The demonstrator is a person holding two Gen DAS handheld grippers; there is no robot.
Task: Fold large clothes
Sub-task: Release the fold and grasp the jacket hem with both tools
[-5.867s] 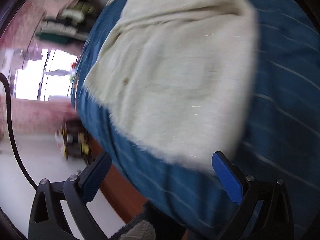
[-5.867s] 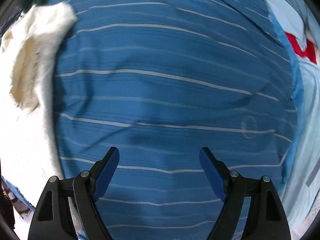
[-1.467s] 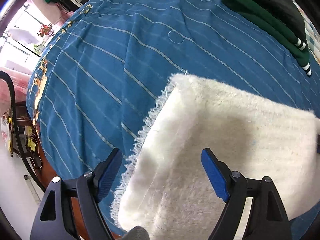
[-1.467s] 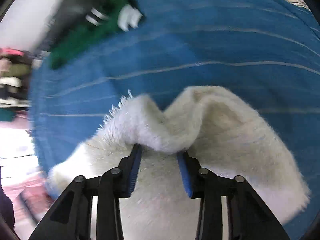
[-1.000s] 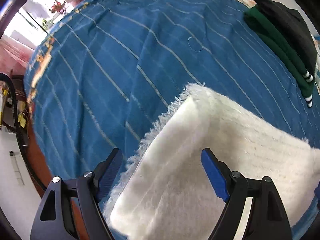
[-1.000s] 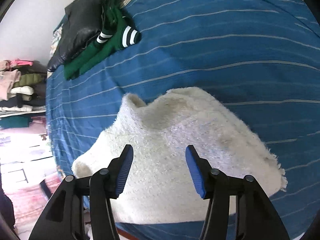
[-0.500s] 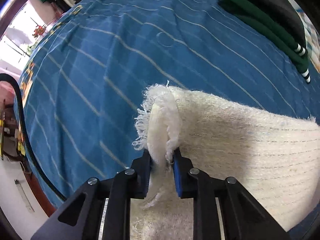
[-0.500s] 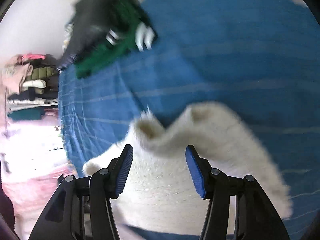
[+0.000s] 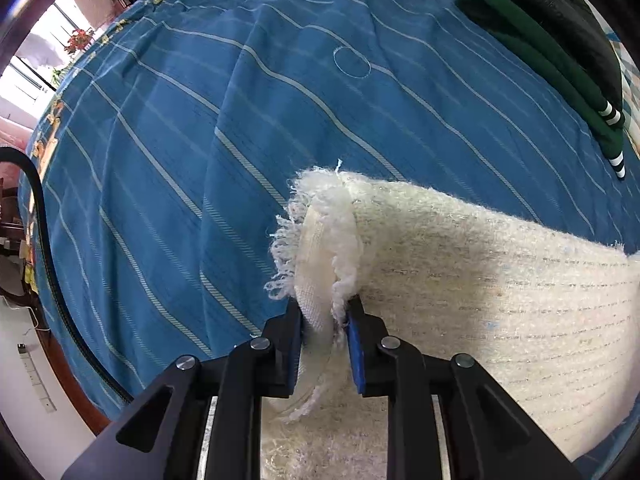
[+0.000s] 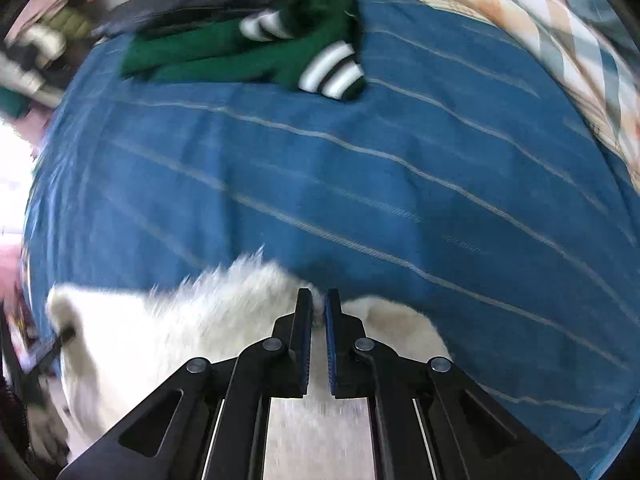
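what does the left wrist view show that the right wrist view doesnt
Only the left wrist view shows the window with a red-flowered plant, a stitched oval on the bedspread, a black cable, and the white garment's fringed edge bunched in the left tool.

Only the right wrist view shows the plaid blanket and the right tool shut on the garment.

Both show the blue striped bedspread and the green garment with striped cuffs.

Motion-blurred green garment [image 10: 240, 56]; white fuzzy garment [image 9: 480, 320] cut off below.
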